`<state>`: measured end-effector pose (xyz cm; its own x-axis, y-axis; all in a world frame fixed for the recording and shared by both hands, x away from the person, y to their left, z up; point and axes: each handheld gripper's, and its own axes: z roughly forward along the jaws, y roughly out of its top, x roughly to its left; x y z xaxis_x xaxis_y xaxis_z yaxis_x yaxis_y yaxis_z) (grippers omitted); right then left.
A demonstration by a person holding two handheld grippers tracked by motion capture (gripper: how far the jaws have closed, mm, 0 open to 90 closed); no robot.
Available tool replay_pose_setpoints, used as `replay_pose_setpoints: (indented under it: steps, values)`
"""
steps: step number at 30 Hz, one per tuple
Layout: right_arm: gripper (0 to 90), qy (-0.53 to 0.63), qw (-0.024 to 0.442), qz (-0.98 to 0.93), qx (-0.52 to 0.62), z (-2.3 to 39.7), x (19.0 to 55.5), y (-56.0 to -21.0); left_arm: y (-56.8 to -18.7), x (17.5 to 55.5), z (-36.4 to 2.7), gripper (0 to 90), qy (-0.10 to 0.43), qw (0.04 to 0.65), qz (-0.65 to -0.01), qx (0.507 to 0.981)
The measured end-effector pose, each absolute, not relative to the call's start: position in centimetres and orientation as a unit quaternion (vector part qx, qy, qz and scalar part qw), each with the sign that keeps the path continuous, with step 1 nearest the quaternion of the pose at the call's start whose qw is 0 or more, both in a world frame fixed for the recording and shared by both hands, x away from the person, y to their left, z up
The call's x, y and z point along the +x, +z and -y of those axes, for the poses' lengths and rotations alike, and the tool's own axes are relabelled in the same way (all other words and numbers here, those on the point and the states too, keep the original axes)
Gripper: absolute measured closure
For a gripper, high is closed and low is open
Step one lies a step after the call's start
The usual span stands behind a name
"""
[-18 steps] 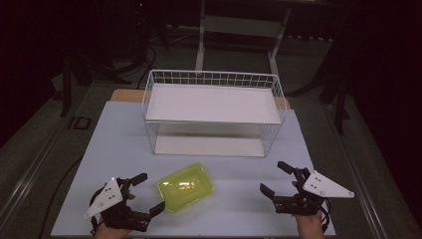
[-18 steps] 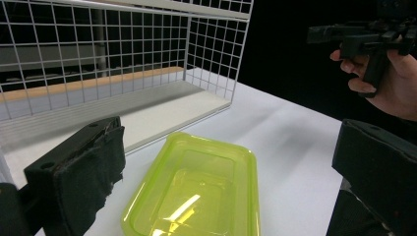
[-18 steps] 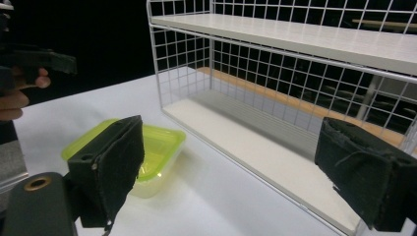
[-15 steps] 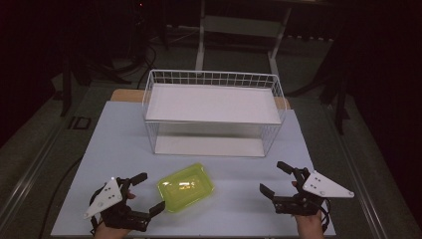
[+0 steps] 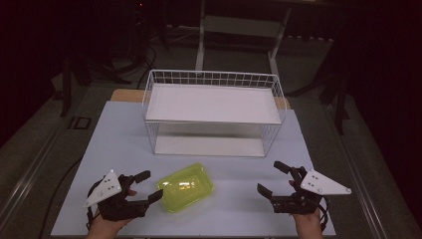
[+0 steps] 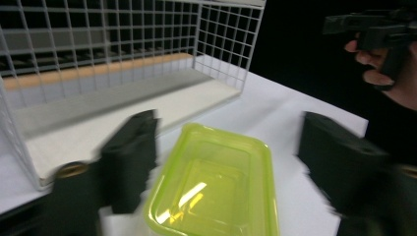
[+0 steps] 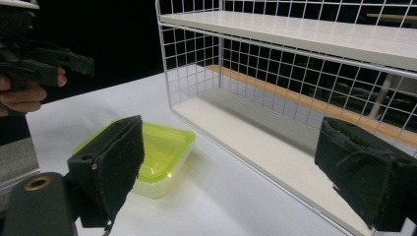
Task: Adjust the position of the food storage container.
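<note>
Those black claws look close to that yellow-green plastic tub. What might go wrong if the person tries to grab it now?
1. The shallow yellow-green plastic container looks light and smooth; the open left gripper, right at its edge, might push it across the white table rather than grip it.
2. Lifted by one rim, it may tilt or slip.
3. The white wire shelf rack stands just behind; a forward swing might knock it.

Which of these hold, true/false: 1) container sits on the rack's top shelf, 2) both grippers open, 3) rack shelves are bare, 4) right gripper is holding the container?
1) False. The yellow-green container lies on the white table, in front of the wire rack.
2) True. The left gripper and right gripper both have jaws spread.
3) True. Nothing rests on either shelf.
4) False. The right gripper is apart from the container, holding nothing; the left gripper is the nearer one.
</note>
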<state>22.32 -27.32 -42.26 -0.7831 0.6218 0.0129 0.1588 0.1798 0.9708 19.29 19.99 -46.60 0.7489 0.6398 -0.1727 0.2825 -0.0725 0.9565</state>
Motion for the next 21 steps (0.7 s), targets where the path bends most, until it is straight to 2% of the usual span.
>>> replay_pose_setpoints:
  steps: [1, 2, 3, 6, 8, 9, 14, 21]
  values:
    - [11.4, 0.584, 0.198, -0.742, 0.263, 27.3, 22.3, -42.3, -46.6, 19.3, -20.0, 37.3, 0.149, 0.6, -0.322, 0.717]
    - [11.4, 0.585, 0.198, -0.742, 0.263, 27.3, 22.3, -42.3, -46.7, 19.5, -20.2, 37.3, 0.146, 0.59, -0.326, 0.724]
    - [11.4, 0.585, 0.196, -0.742, 0.262, 27.3, 22.3, -42.3, -46.9, 19.7, -20.4, 42.6, 0.133, 0.591, -0.323, 0.727]
    - [11.4, 0.585, 0.191, -0.743, 0.262, 27.3, 22.3, -42.3, -48.0, 20.2, -20.7, 66.6, 0.118, 0.563, -0.326, 0.75]
    - [11.4, 0.586, 0.189, -0.744, 0.262, 27.3, 22.4, -42.4, -48.4, 20.2, -20.6, 74.9, 0.118, 0.549, -0.328, 0.76]
    - [11.4, 0.586, 0.189, -0.744, 0.262, 27.3, 22.4, -42.4, -48.6, 20.2, -20.6, 74.9, 0.116, 0.545, -0.326, 0.763]
    - [11.4, 0.586, 0.189, -0.743, 0.262, 27.3, 22.3, -42.4, -49.9, 20.4, -20.7, 89.8, 0.13, 0.502, -0.311, 0.796]
    - [11.5, 0.585, 0.188, -0.744, 0.263, 27.2, 22.3, -42.4, -51.6, 20.6, -20.7, 90.0, 0.134, 0.475, -0.289, 0.82]
